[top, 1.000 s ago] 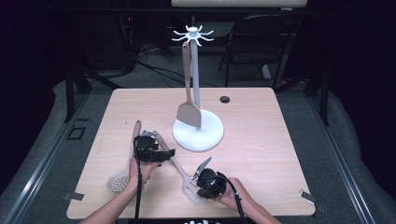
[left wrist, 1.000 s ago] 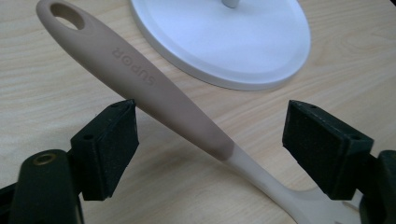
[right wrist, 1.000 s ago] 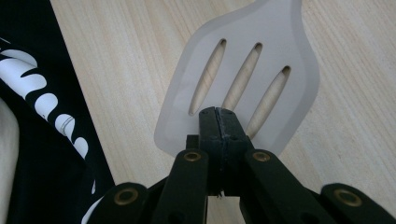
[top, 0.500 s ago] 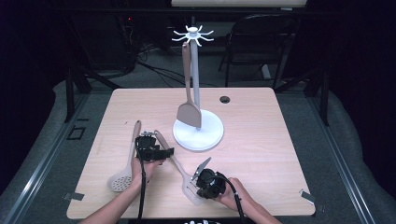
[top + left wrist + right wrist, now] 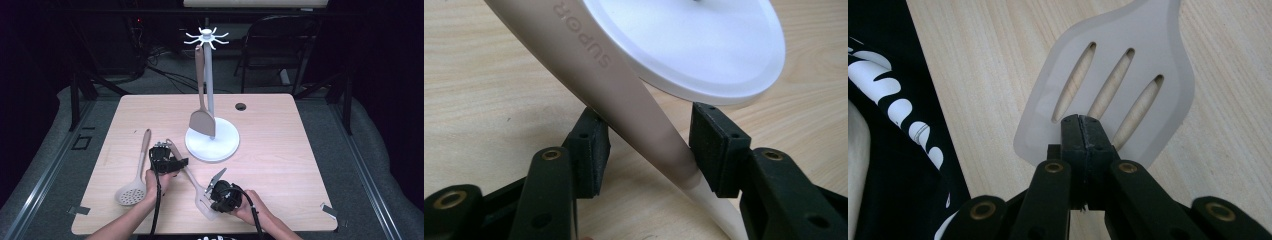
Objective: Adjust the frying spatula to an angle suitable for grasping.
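Slotted turner: the taupe silicone slotted turner (image 5: 192,182) lies on the pale wooden table (image 5: 280,150), near-centre; its blade is at the near end and its handle runs far-left toward the white round stand base (image 5: 212,145).
Right gripper: the right gripper (image 5: 1081,125) has its jaws pinched together on the near edge of the blade, gripping it.
Left gripper: the left gripper (image 5: 649,145) has its jaws spread to either side of the handle, which passes slantwise between the pads without being clamped.
Key relation: the long axis crosses the left jaws' gap at an angle, so closing there should catch the handle.
Nearer hand: the left is nearer the stand's hooks.
Nearby: a taupe perforated skimmer spoon (image 5: 136,172) lies to the left.
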Action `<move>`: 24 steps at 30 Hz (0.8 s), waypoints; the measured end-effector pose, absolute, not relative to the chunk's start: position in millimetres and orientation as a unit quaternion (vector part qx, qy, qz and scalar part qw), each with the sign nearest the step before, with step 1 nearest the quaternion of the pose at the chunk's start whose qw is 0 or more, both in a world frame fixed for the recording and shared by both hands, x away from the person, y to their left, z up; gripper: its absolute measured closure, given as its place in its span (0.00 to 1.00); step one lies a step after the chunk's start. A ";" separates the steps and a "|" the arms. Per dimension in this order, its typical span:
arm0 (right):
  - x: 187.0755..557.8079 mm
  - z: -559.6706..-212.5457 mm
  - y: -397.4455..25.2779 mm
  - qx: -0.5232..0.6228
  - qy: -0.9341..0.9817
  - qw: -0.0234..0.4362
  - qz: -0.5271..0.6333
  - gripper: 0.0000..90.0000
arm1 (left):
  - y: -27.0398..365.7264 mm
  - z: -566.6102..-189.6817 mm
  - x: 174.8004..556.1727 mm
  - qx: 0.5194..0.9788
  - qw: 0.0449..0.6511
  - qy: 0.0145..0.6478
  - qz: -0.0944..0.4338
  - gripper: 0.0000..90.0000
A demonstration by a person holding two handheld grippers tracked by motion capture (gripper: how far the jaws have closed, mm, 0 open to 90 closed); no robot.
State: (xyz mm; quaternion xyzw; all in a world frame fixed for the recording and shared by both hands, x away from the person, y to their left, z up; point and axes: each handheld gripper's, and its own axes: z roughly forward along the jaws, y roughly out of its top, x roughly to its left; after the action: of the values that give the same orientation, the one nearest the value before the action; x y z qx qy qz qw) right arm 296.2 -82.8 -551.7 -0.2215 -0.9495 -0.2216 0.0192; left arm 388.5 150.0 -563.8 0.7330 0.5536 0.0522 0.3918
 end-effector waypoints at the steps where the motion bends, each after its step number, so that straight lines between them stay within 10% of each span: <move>1: 296.1 -551.7 -82.7 -0.221 -0.950 0.019 -0.222 1.00 | 150.5 -563.7 388.5 0.733 0.393 0.553 0.050 0.57; 24: 303.6 -537.8 -88.0 -0.247 -0.935 0.010 -0.254 0.73 | 146.0 -530.1 363.4 0.716 0.506 0.472 0.093 0.70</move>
State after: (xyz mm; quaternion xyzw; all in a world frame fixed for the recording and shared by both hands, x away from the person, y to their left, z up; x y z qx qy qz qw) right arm 303.6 -88.0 -537.8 -0.2475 -0.9349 -0.2543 0.0096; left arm 363.4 146.0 -530.1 0.7163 0.4717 0.0934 0.5057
